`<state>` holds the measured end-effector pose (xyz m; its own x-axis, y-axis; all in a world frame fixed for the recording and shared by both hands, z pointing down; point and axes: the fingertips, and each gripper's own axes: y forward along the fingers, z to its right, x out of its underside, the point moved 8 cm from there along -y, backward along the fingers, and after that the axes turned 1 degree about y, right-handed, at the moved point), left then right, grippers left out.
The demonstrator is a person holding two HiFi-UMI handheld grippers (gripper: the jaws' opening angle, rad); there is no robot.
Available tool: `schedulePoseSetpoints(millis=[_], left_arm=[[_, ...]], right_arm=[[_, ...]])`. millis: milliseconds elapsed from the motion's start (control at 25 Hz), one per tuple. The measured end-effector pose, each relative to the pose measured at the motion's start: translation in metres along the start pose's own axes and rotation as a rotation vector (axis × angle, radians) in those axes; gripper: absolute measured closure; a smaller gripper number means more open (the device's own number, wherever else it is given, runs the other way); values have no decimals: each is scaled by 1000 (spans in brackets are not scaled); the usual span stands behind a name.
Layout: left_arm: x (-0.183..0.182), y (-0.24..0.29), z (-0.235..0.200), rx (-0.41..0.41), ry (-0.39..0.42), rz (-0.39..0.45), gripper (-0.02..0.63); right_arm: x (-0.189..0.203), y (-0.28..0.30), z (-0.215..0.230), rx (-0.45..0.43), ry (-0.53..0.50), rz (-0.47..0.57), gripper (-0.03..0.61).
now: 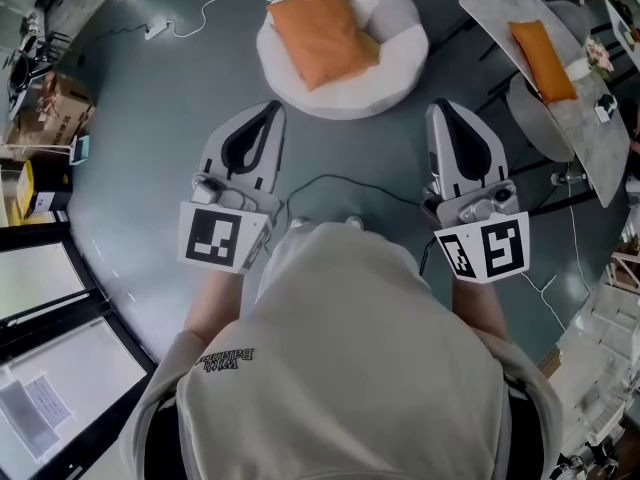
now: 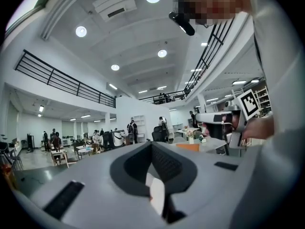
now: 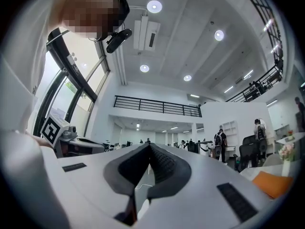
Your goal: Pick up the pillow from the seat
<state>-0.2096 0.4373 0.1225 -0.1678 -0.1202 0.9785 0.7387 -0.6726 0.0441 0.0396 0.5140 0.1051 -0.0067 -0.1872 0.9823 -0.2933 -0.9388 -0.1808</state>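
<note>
- Left tool (image 1: pixel 270 116): held low in front of the person, jaws pressed together with nothing between them. It points towards the seat.
- Right tool (image 1: pixel 443 113): level with the left and well apart from it. Its jaws are likewise pressed together and empty.
- Dark cable (image 1: pixel 340 180): loops across the floor (image 1: pixel 150 118) between the two tools, close to the person. It is a likely trip hazard on the walk forward.
- Seat (image 1: pixel 400 28): round, white and padded, standing on the floor straight ahead, beyond both tool tips.
- Pillow (image 1: pixel 318 30): orange and rectangular, lying flat and slightly skewed on the seat, left of its middle. Neither tool touches it.
- Step in hand: the approach; the pick-up is not begun. To do it well, step over the cable, spread the jaws before reaching, then pinch a pillow edge or corner. One tool at each side would probably lift the soft bulk more evenly.
- Worktop (image 1: pixel 500 8): pale, to the right of the seat. It carries a second pillow (image 1: pixel 543 60), orange and narrower, which is not the one asked for.
- Boxes (image 1: pixel 55 103): cardboard, at the far left, clear of the path.
- White cable (image 1: pixel 215 8): trails over the floor beyond the seat's left side, out of the way.
</note>
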Motion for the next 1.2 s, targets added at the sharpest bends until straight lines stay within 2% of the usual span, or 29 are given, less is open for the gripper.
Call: schedulePoseSetpoints(millis=[160, 280, 440, 720, 1000, 1200], left_arm=[[-1, 8, 17, -10, -3, 0, 604], [0, 12, 24, -18, -13, -22, 604], [-4, 13, 30, -16, 16, -32, 604], [1, 25, 20, -54, -1, -18, 604], [26, 51, -8, -81, -21, -17, 604], [48, 89, -37, -79, -4, -28, 604]], right_arm=[[8, -11, 18, 31, 17, -74, 569], [14, -17, 25, 21, 50, -99, 569], [18, -23, 26, 12, 69, -122, 569], [25, -20, 41, 1, 72, -167, 569], [51, 13, 59, -7, 114, -197, 569], [67, 61, 70, -11, -16, -212, 569]])
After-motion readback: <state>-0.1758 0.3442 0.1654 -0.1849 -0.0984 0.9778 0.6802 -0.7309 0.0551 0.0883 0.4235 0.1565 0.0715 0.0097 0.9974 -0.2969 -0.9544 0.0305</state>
